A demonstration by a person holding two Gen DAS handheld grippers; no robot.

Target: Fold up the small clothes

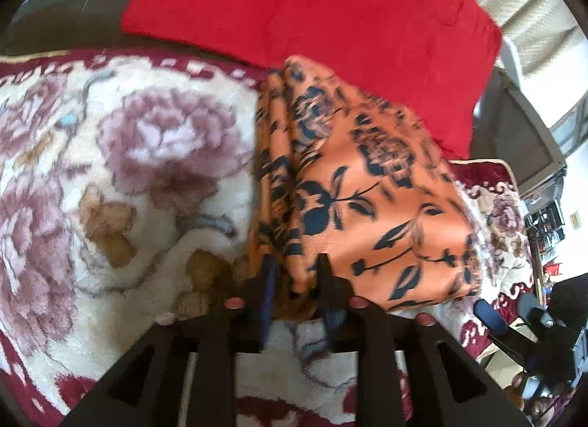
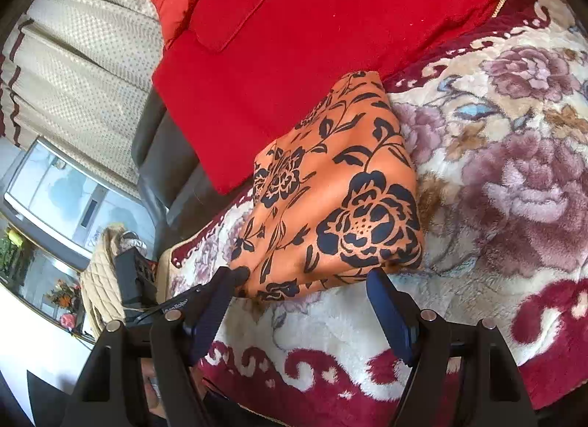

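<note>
An orange cloth with a black flower print lies folded in a thick bundle on a floral plush blanket. My left gripper is shut on the near left edge of the orange cloth, its folds pinched between the two fingers. In the right wrist view the same cloth lies just beyond my right gripper, which is open and empty, its fingers on either side of the cloth's near edge. The right gripper also shows at the far right of the left wrist view.
A red cushion lies behind the cloth, touching its far edge; it also shows in the right wrist view. The blanket's edge drops off at the left in the right wrist view, by a dark sofa arm and a window.
</note>
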